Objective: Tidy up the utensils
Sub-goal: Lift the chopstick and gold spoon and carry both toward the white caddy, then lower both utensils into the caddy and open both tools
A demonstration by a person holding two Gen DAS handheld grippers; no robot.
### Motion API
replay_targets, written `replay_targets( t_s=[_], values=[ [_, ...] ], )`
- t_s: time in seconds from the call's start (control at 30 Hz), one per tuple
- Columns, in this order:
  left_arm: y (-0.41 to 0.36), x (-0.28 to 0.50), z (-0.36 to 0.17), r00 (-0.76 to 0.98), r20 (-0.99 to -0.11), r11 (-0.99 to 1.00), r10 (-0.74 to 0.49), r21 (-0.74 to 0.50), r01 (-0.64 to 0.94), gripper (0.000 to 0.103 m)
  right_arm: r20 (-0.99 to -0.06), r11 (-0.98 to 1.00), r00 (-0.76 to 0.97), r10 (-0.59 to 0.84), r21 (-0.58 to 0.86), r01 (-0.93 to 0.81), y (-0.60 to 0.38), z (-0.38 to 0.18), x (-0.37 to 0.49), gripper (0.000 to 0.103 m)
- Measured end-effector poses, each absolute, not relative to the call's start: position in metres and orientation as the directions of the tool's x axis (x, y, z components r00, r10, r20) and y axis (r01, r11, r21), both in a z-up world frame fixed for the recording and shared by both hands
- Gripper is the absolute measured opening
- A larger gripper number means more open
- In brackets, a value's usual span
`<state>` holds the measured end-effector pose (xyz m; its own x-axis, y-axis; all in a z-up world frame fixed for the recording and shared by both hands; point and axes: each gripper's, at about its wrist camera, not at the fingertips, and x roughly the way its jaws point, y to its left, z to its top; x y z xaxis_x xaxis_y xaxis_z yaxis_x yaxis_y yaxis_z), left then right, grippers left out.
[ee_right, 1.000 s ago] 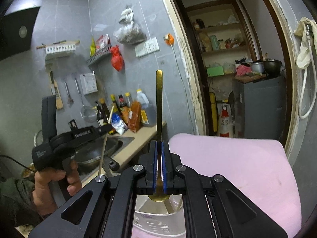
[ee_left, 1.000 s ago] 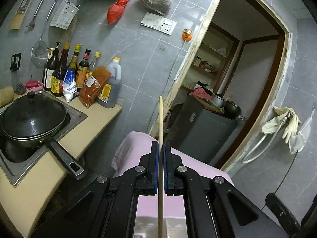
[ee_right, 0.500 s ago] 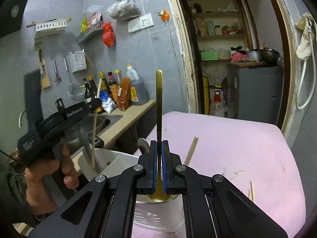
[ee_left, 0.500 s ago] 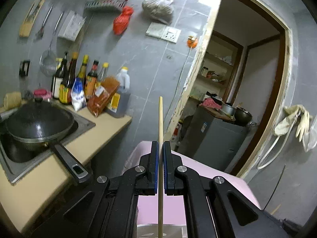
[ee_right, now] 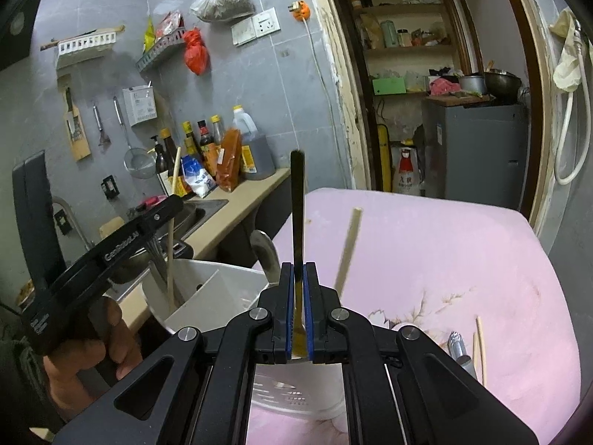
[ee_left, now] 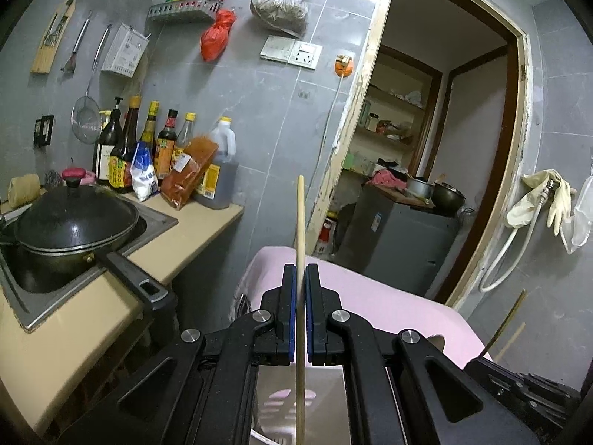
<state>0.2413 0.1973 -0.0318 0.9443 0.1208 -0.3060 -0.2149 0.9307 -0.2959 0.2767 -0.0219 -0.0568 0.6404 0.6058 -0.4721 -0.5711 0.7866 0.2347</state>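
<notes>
My left gripper (ee_left: 301,270) is shut on a wooden chopstick (ee_left: 300,230) held upright. In the right wrist view that chopstick (ee_right: 171,237) hangs with its lower end inside the left compartment of a white utensil holder (ee_right: 207,300). My right gripper (ee_right: 298,270) is shut on a gold-handled utensil (ee_right: 297,204), upright over the holder's right part. A spoon (ee_right: 264,248) and another chopstick (ee_right: 347,248) stand in the holder. The holder sits on a pink cloth (ee_right: 444,259).
Loose chopsticks (ee_right: 480,345) and a metal utensil (ee_right: 459,345) lie on the cloth at right. A counter (ee_left: 92,296) with a black wok (ee_left: 70,222), sink and sauce bottles (ee_left: 163,148) is on the left. A doorway (ee_left: 444,148) opens behind.
Both grippers have come down toward the white holder. The left gripper's chopstick now reaches into its left compartment, and the right gripper's utensil is lower over the holder.
</notes>
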Motion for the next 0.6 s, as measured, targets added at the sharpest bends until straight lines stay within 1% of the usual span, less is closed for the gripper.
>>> replay_targets(
  t_s=[0.13, 0.23, 0.37, 0.5, 0.53, 0.6],
  values=[
    [0.199, 0.233, -0.031, 0.943, -0.319, 0.927, 0.091, -0.320, -0.197, 0.002, -0.471, 0.788, 0.642, 0.606, 0.243, -0.566, -0.025, -0.055, 0.273, 0.004],
    [0.198, 0.228, -0.029, 0.936, -0.347, 0.932, 0.061, -0.317, -0.178, 0.003, -0.466, 0.789, 0.647, 0.604, 0.236, -0.567, -0.026, -0.048, 0.269, 0.006],
    [0.195, 0.222, -0.029, 0.926, -0.376, 0.937, 0.026, -0.314, -0.154, 0.003, -0.434, 0.783, 0.658, 0.615, 0.233, -0.577, -0.031, -0.035, 0.261, 0.007],
    [0.190, 0.214, -0.026, 0.919, -0.395, 0.940, 0.011, -0.310, -0.144, 0.003, -0.406, 0.789, 0.680, 0.611, 0.238, -0.567, -0.040, -0.021, 0.255, 0.021],
    [0.189, 0.212, -0.024, 0.917, -0.398, 0.940, 0.008, -0.310, -0.143, 0.005, -0.398, 0.790, 0.685, 0.610, 0.241, -0.563, -0.044, -0.018, 0.254, 0.021],
    [0.186, 0.207, -0.019, 0.915, -0.403, 0.941, 0.000, -0.311, -0.137, 0.014, -0.386, 0.798, 0.700, 0.601, 0.237, -0.554, -0.049, -0.011, 0.251, 0.022]
  ],
)
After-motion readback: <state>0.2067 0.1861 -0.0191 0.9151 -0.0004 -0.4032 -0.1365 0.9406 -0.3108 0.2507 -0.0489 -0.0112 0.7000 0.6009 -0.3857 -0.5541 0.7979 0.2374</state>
